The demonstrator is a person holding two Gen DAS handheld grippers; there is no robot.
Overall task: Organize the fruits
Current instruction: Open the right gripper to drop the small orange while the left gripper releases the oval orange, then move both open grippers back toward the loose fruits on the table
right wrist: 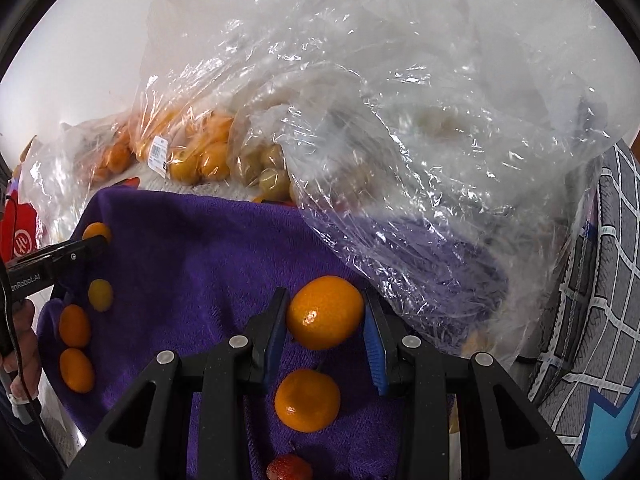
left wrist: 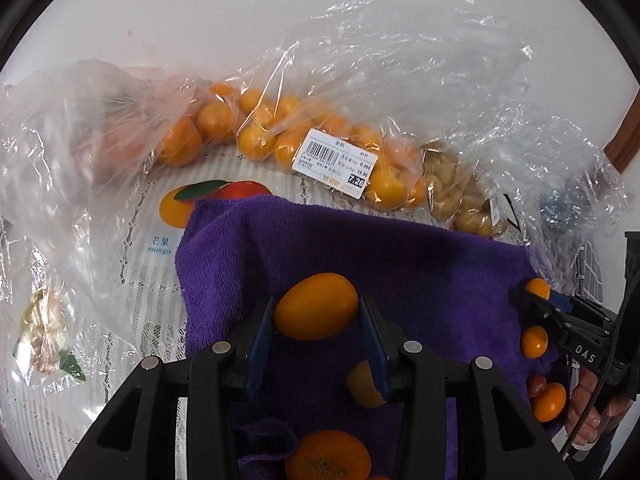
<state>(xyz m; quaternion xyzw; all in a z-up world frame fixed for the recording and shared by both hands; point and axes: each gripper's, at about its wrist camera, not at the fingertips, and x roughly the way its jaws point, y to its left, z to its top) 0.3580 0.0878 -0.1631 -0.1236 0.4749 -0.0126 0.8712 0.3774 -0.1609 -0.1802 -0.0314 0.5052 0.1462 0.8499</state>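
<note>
Left wrist view had the left tongs (left wrist: 316,316) pointed down over the purple towel (left wrist: 420,264), blue pads pinching an oval kumquat (left wrist: 316,306) from both sides. Nice snug fit there. Below it, more fruit lay loose on the cloth: a half-hidden one (left wrist: 362,386) behind the pad and a round orange (left wrist: 328,460) at the bottom edge. Out to the right, the right tongs (left wrist: 538,292) showed up with an orange fruit (left wrist: 537,288) at their tip, and three small ones sat on the towel's edge just beside them.

Over on the right wrist view, the right tongs (right wrist: 325,314) were clamped on a round mandarin (right wrist: 325,312), pads against both flanks, above the same towel (right wrist: 200,248). Another mandarin (right wrist: 307,399) sat right beneath, and a red strawberry (right wrist: 289,469) peeked in at the bottom. To the left, the left tongs (right wrist: 96,240) carried their fruit (right wrist: 96,232), with three kumquats lying on the cloth below them.

Behind the towel, along the wall, clear plastic bags held the rest: a labelled bag of kumquats (left wrist: 336,152), a bag of larger oranges (left wrist: 180,140), and a bag of yellowish-green fruit (left wrist: 460,196). A big crinkled bag (right wrist: 420,160) slumped over the towel's right corner. The bench (left wrist: 120,280) wore a pale fruit-print cover.
</note>
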